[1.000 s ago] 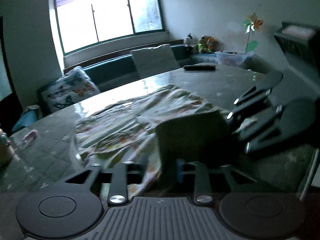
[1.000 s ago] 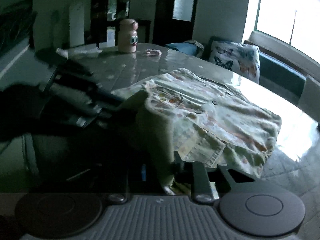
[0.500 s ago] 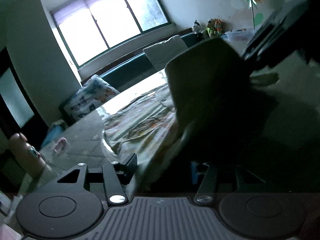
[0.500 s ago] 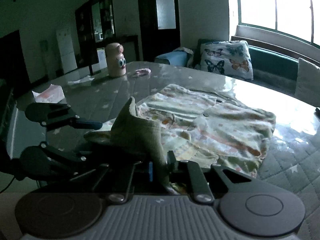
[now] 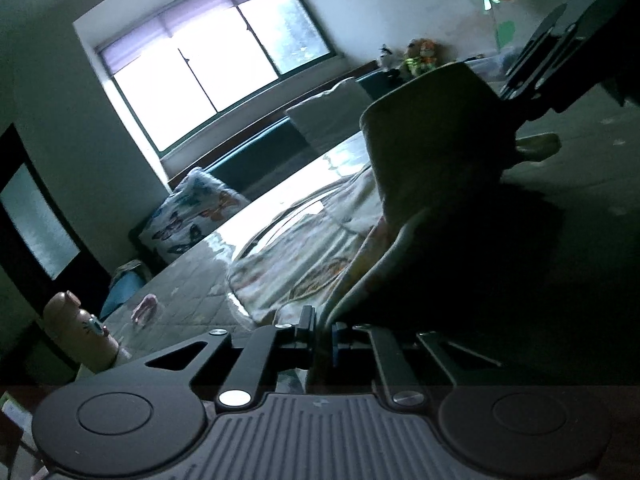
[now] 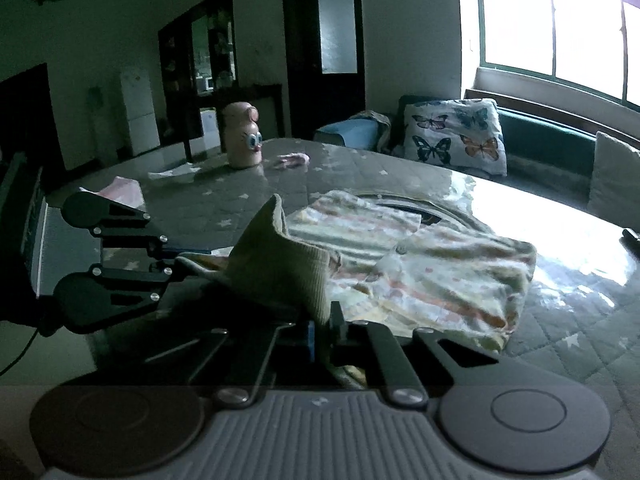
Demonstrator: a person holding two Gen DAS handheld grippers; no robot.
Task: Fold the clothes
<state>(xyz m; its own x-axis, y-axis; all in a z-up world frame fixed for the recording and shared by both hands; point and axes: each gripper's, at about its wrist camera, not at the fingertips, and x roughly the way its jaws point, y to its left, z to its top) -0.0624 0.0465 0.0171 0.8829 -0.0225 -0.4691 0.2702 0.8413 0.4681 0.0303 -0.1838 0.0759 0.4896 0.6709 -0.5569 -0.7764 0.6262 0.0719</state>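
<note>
Through the left wrist camera, I am seeing my left gripper (image 5: 322, 330) pinching the ribbed olive-green hem of a pale printed fabric garment (image 5: 304, 248), its jaws pressed together on the cloth. The hem is rising in a dark fold up the right half of this view, and my right gripper (image 5: 516, 120) is reaching in from the upper right corner and biting the same fold near its top. The rest of the garment is lying on the grey quilted star-print table (image 5: 192, 276), near its far edge. A pink bottle with cartoon eyes (image 5: 80, 332) is standing towards the table's left edge, with a small pink object (image 5: 145, 308) lying just beyond it. A butterfly-print cushion (image 5: 196, 212) is sitting on the bench behind the table.

Through the right wrist camera, I am holding the right gripper (image 6: 325, 330) clamped on the ribbed hem, which is standing up in a peak above the jaws. The left gripper (image 6: 176, 266) is coming in from the left edge, its tips closed on the hem's other end. The printed body of the garment (image 6: 432, 272) is spreading out rumpled across the middle of the table (image 6: 560, 344), touching it. The pink bottle (image 6: 242, 136) is standing upright near the far edge, well apart from the garment, and the butterfly cushion (image 6: 456, 136) is leaning beyond the table.
</note>
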